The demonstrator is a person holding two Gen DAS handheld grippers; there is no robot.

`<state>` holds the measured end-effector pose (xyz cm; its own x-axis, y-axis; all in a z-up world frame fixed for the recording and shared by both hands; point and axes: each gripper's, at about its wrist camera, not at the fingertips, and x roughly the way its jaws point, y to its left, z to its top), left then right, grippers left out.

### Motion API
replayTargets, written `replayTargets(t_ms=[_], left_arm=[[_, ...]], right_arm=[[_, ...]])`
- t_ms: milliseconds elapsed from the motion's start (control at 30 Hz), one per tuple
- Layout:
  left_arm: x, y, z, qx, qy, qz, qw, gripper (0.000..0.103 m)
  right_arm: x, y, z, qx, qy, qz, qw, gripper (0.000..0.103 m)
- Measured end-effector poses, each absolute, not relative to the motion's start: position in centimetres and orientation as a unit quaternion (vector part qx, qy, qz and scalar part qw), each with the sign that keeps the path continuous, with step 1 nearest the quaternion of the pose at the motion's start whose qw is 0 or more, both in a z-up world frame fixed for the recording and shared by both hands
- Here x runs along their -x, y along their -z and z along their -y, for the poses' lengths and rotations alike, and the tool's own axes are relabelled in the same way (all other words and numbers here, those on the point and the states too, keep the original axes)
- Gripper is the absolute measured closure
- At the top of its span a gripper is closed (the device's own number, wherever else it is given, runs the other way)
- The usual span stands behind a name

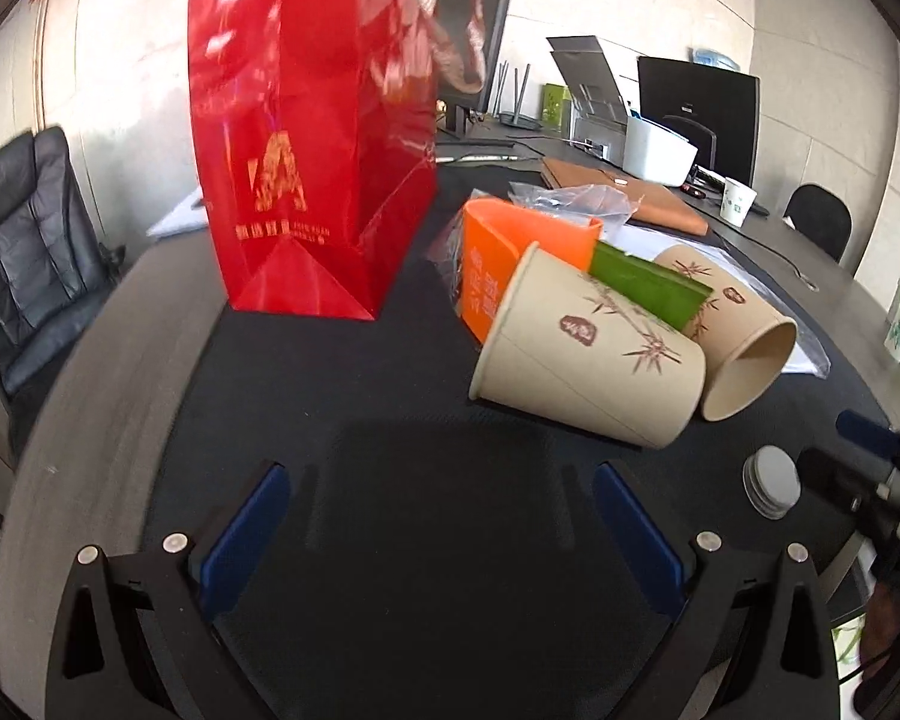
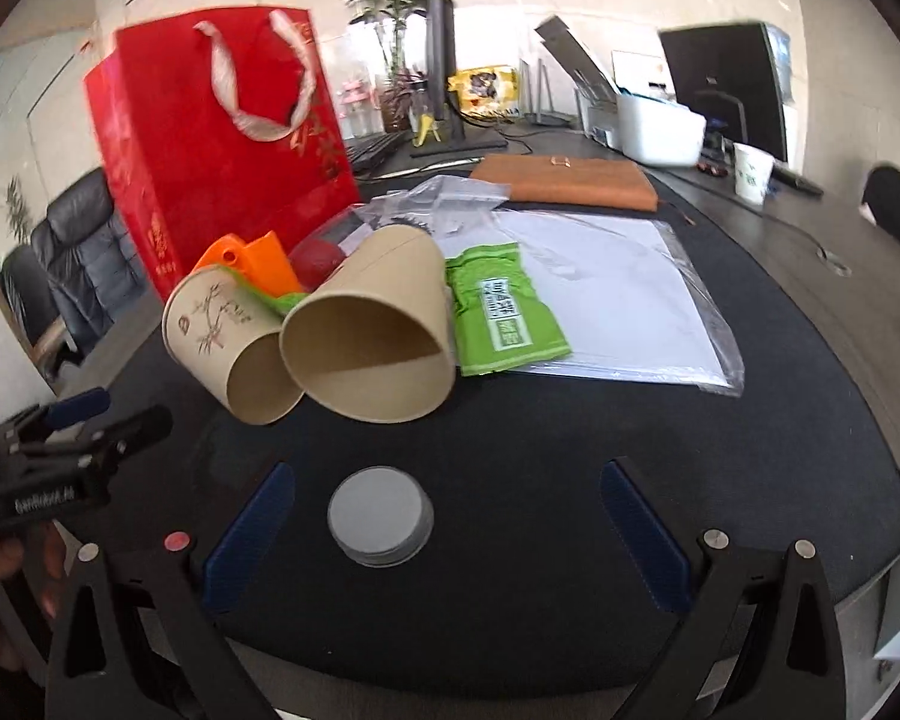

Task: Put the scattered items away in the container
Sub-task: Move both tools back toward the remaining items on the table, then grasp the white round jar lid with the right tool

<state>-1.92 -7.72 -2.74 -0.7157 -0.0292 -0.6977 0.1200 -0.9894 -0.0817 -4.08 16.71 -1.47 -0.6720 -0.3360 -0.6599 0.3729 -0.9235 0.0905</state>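
Here, your left gripper (image 1: pixel 441 531) and right gripper (image 2: pixel 447 531) both hover with jaws spread, gripping nothing. Two paper cups (image 2: pixel 372 330) lie on their sides on the black mat (image 2: pixel 570 480), mouths pointing toward you, beside the upright red bag (image 2: pixel 210 168). One green packet (image 2: pixel 504 318) lies flat with unreadable print. One grey lid (image 2: pixel 381 513) sits between your right fingers. "GenRobot" marks the left gripper's body.

Grey desk (image 2: pixel 858 276) carries a black mat (image 2: pixel 510 570) — on it: red gift bag (image 2: pixel 222 168) upright, two paper cups (image 2: pixel 366 342) on their sides, green packet (image 2: pixel 498 312), orange item (image 1: pixel 510 252), round silver lid (image 2: pixel 381 516), bagged white paper (image 2: pixel 618 300)
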Motion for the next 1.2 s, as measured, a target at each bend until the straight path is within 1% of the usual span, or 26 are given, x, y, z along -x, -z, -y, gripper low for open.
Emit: replayTargets(t_ms=[100,233,400,500,633,833,900,967,1000,1067,1100,1133,1200], left_arm=[[2.4,3.2,7.7,-0.383,0.921,-0.063,0.036,0.000],[2.7,3.9,7.9,-0.394,0.916,-0.073,0.029,0.000],[2.6,4.0,8.0,-0.398,0.914,-0.072,0.021,0.000],[2.9,4.2,7.7,-0.402,0.913,-0.059,0.028,0.000],[2.8,4.1,7.6,-0.402,0.913,-0.061,0.028,0.000],[2.7,4.1,7.8,-0.401,0.914,-0.062,0.025,0.000],[2.8,4.1,7.8,-0.403,0.913,-0.063,0.025,0.000],[2.8,3.9,7.8,-0.405,0.912,-0.068,0.018,0.000],[2.7,3.8,7.7,-0.404,0.912,-0.069,0.011,0.000],[2.6,3.4,7.3,-0.400,0.915,-0.060,0.009,0.000],[2.5,3.1,7.1,-0.395,0.917,-0.056,0.008,0.000],[2.4,2.8,6.9,-0.391,0.919,-0.053,0.005,0.000],[2.6,2.3,6.4,-0.385,0.922,-0.044,0.001,0.000]], right_arm=[[3.5,1.8,-15.8,-0.341,0.917,-0.058,0.198,0.000],[3.0,2.5,-14.9,-0.337,0.915,-0.066,0.212,0.000],[3.0,3.8,-13.2,-0.341,0.913,-0.095,0.202,0.001],[2.9,3.9,-13.4,-0.333,0.918,-0.084,0.200,0.001],[2.6,4.1,-13.5,-0.320,0.923,-0.078,0.198,0.002],[2.2,4.1,-13.5,-0.312,0.926,-0.078,0.199,0.005],[2.1,4.1,-13.6,-0.310,0.927,-0.076,0.198,0.009],[2.1,4.0,-14.1,-0.303,0.930,-0.073,0.195,0.023],[2.0,4.0,-14.3,-0.299,0.931,-0.072,0.195,0.028],[1.9,4.0,-14.9,-0.293,0.934,-0.069,0.193,0.051],[1.9,4.0,-15.2,-0.291,0.936,-0.066,0.188,0.058],[2.1,3.9,-15.5,-0.292,0.936,-0.061,0.188,0.060],[2.3,3.9,-15.9,-0.293,0.934,-0.051,0.196,0.060]])
